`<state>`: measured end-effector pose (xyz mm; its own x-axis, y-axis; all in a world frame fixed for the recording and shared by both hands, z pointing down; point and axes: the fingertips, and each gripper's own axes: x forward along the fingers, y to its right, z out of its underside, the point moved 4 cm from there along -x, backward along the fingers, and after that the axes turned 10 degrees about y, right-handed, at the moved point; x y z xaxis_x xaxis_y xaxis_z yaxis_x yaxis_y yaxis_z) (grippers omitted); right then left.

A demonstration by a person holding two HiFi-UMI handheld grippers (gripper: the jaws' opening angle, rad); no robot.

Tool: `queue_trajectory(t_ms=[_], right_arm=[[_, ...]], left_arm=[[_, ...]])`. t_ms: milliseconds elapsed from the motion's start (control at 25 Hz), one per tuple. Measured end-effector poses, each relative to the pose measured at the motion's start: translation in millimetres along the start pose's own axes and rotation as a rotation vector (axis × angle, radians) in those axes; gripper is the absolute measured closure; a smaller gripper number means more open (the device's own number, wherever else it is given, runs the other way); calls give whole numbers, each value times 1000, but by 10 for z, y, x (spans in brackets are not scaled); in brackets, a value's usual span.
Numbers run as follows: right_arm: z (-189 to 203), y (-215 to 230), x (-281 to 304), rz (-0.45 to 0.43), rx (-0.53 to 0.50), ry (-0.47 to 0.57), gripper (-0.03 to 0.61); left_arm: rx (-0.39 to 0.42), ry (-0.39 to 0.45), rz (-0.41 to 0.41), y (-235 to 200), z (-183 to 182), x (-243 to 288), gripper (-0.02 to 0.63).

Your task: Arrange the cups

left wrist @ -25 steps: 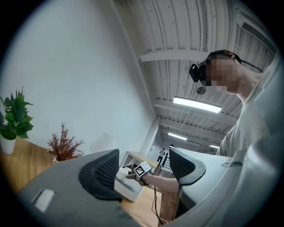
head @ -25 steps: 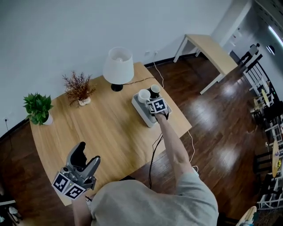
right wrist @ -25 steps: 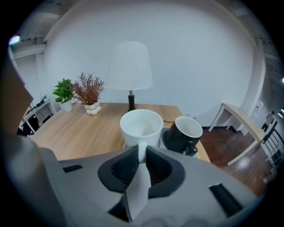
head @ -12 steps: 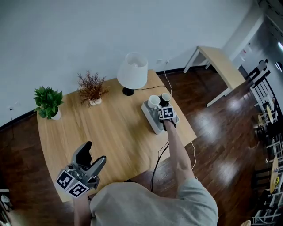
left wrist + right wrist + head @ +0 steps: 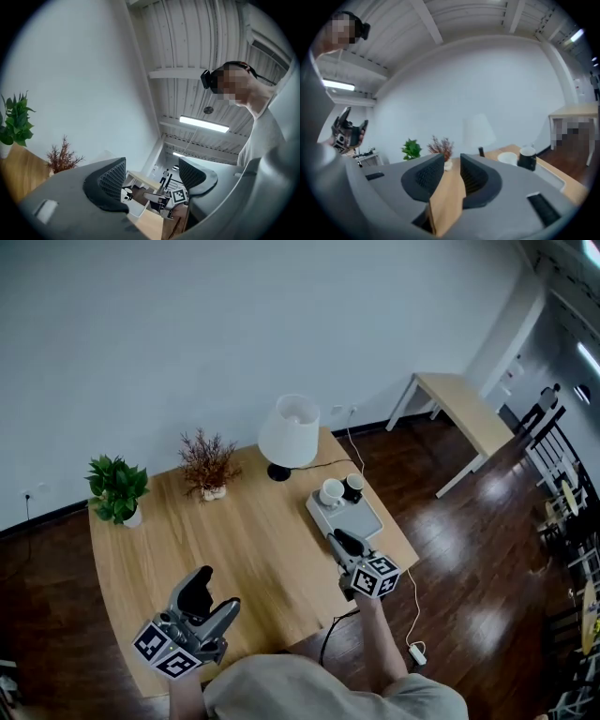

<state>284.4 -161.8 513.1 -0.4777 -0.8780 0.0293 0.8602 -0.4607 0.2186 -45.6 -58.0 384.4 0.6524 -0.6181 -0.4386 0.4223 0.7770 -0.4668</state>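
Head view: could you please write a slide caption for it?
White cup and black cup together on the grey tray near the lamp.

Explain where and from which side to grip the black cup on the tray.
Probably its rim wall, one jaw inside, from above: the black cup stands upright, with the white cup close beside it on the tray, crowding that side.
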Motion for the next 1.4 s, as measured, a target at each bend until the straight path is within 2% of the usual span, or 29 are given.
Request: queue_trajectory(t_ms=[120,200,360,560,1000,1400], right_arm=[[-441,-696,-79,-128,-38,132,476],[-658,-1017,-135,-182,-76,190,477],[-869,-1382,-166,-227,-162,230,477],[-914,-1603,-194,-252,-184,240,476],[-1164,-1649,-309,-197,-208,341,477],[-1524,-1264,-835,5,-273,446,477]], left_arm=[[10,39,51,113,-174,54,273],[19,58,77,161,-260,86,273],[33,64,88,125,-334,130,279],[32,79,102,146,-381,76,282],[42,91,111,143,-480,-68,282],[11,74,122,143,-377,-46,282]])
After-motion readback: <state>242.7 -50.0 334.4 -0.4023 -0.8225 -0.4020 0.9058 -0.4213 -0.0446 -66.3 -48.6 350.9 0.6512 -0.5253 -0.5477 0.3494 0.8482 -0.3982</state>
